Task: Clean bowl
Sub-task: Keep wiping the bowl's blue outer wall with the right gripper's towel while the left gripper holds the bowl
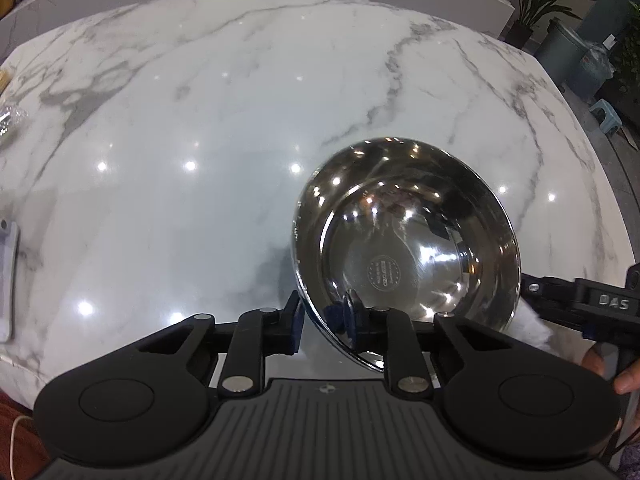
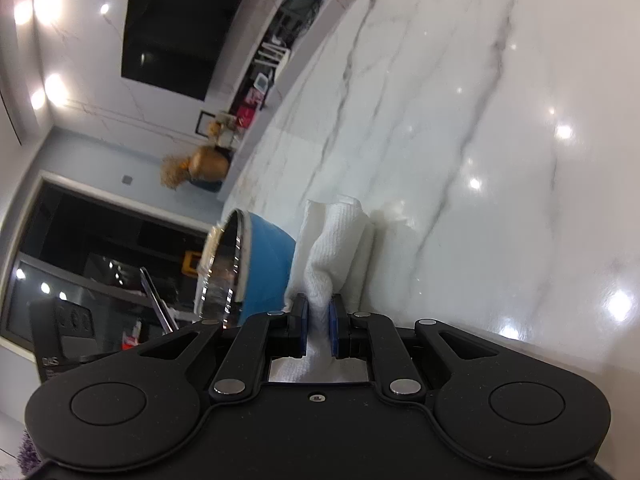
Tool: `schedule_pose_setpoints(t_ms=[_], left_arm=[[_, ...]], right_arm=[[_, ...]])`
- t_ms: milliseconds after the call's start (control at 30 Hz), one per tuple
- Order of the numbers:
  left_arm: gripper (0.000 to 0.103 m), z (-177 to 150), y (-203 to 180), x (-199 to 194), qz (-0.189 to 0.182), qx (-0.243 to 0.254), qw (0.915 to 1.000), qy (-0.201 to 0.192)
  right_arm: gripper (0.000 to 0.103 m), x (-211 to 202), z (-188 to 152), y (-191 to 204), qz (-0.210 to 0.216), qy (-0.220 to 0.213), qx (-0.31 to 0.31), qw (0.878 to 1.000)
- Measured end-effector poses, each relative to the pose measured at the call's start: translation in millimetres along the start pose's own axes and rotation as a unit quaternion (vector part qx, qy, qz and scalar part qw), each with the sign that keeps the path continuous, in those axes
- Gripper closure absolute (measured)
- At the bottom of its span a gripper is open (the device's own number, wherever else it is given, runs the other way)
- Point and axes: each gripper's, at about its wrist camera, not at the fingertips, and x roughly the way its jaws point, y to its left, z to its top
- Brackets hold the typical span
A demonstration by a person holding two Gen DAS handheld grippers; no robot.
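Note:
A steel bowl (image 1: 408, 240) with a shiny inside and a blue outside (image 2: 266, 268) is held tilted above the marble table (image 1: 200, 120). My left gripper (image 1: 324, 320) is shut on the bowl's near rim, one pad inside and one outside. My right gripper (image 2: 319, 320) is shut on a white paper towel (image 2: 340, 240), which hangs beside the bowl's blue outer wall. In the left wrist view the right gripper (image 1: 580, 304) and a bit of the towel (image 1: 532, 320) show at the bowl's right edge.
A phone (image 1: 8, 280) lies at the table's left edge, and a shiny crumpled item (image 1: 10, 120) sits further back on the left. Beyond the table's far right edge are a bin (image 1: 560, 44), a plant and a small stool (image 1: 606, 114).

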Motion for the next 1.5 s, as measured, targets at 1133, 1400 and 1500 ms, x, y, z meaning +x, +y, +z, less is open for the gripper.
schedule_pose_setpoints(t_ms=[1133, 1400, 1500], left_arm=[[0.085, 1.9, 7.9, 4.4, -0.022, -0.04, 0.999, 0.003], [0.086, 0.1, 10.8, 0.5, -0.032, 0.008, 0.9994, 0.011], [0.086, -0.5, 10.2, -0.2, -0.036, 0.018, 0.9991, 0.014]], right_arm=[[0.093, -18.0, -17.6, -15.0, -0.007, 0.017, 0.002, 1.0], [0.093, -27.4, -16.4, -7.8, 0.041, -0.035, 0.013, 0.998], [0.093, -31.9, -17.7, -8.3, 0.061, -0.044, 0.012, 0.997]])
